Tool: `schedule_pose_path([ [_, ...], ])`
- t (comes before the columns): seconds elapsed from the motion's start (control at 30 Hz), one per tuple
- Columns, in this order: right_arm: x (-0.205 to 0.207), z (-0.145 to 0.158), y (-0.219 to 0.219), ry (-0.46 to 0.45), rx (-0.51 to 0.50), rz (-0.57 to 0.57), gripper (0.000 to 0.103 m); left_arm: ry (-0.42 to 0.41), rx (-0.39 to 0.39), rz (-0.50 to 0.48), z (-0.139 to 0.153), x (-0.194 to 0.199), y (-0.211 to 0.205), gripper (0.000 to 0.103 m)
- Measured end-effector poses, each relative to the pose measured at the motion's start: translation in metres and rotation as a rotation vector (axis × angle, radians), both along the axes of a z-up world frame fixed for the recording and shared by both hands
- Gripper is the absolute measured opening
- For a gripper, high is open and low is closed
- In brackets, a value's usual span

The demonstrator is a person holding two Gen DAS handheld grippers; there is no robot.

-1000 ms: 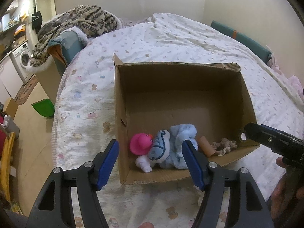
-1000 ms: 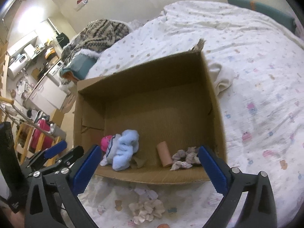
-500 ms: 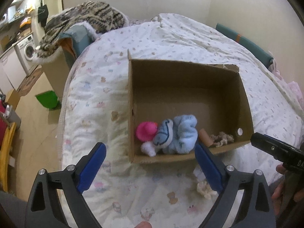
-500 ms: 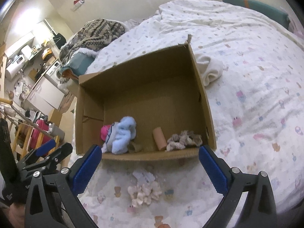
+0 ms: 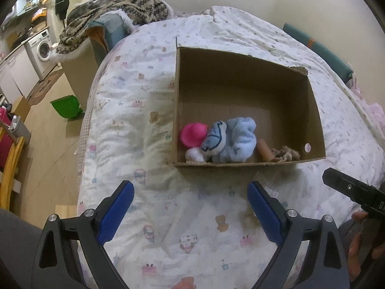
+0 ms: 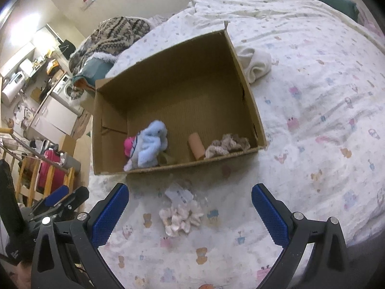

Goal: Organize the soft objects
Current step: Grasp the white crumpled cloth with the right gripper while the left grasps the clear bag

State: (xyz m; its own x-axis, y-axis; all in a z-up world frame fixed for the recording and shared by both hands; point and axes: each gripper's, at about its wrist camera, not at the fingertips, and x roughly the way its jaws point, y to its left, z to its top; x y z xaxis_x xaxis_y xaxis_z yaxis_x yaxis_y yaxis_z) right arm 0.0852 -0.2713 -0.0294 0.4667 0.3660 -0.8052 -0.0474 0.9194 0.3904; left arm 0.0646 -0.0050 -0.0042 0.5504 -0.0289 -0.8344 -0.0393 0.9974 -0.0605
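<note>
An open cardboard box [image 5: 178, 96] [image 6: 243, 77] lies on the bed. Inside it are a light blue plush with a pink hat [image 5: 228, 142] [image 6: 150, 144], a brown roll [image 5: 264, 151] [image 6: 196, 145] and a beige scrunchie [image 5: 286, 153] [image 6: 227, 144]. A pale pink scrunchie with a tag [image 6: 181, 215] lies on the quilt in front of the box, between my right gripper's open fingers. My right gripper [image 6: 190, 209] is open and empty above it. My left gripper [image 5: 190, 207] is open and empty over bare quilt, short of the box.
A rolled white cloth [image 6: 255, 62] lies on the bed right of the box. The bed's left edge drops to a floor with a green bin [image 5: 66, 107]. A patterned blanket pile [image 5: 113, 7] is at the far left.
Both grippers have pulled back and up from the box. The pink scrunchie on the quilt has come fully into the right view. Both stay open.
</note>
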Motion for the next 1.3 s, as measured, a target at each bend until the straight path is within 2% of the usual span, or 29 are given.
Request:
schedule_pose_path([
  [0.23, 0.005, -0.027, -0.002, 0.131, 0.029, -0.010, 0.103, 0.035, 0.002, 0.024, -0.008, 0.000, 0.004, 0.094],
  [0.43, 0.012, -0.064, 0.013, 0.303, 0.087, 0.061, 0.103, 0.078, -0.025, 0.051, -0.018, 0.006, 0.009, 0.094],
  [0.5, 0.015, -0.071, 0.024, 0.320, 0.061, 0.086, 0.103, 0.090, -0.029, 0.054, -0.020, 0.008, 0.009, 0.094],
  [0.67, 0.026, -0.084, 0.051, 0.308, -0.079, 0.168, 0.103, 0.099, -0.030, 0.047, -0.022, 0.010, 0.006, 0.094],
  [0.7, 0.028, -0.086, 0.054, 0.311, -0.085, 0.171, 0.101, 0.099, -0.032, 0.045, -0.022, 0.011, 0.005, 0.094],
  [0.77, 0.030, -0.093, 0.057, 0.326, -0.084, 0.175, 0.082, 0.101, -0.036, 0.044, -0.022, 0.011, 0.005, 0.094],
  [0.83, 0.029, -0.095, 0.061, 0.335, -0.096, 0.188, 0.071, 0.106, -0.039, 0.041, -0.023, 0.012, 0.005, 0.094],
  [0.87, 0.027, -0.094, 0.062, 0.335, -0.102, 0.196, 0.057, 0.109, -0.038, 0.040, -0.024, 0.012, 0.004, 0.094],
  [0.93, 0.023, -0.091, 0.062, 0.336, -0.109, 0.208, 0.038, 0.119, -0.043, 0.034, -0.026, 0.013, 0.004, 0.094],
  [1.03, 0.017, -0.088, 0.059, 0.336, -0.110, 0.217, 0.028, 0.136, -0.056, 0.027, -0.031, 0.014, 0.003, 0.094],
  [1.13, 0.012, -0.079, 0.050, 0.332, -0.087, 0.210, 0.023, 0.159, -0.061, 0.010, -0.036, 0.015, -0.001, 0.094],
  [1.3, 0.005, -0.050, 0.022, 0.264, -0.022, 0.137, 0.022, 0.177, -0.053, -0.061, -0.044, 0.017, -0.020, 0.094],
])
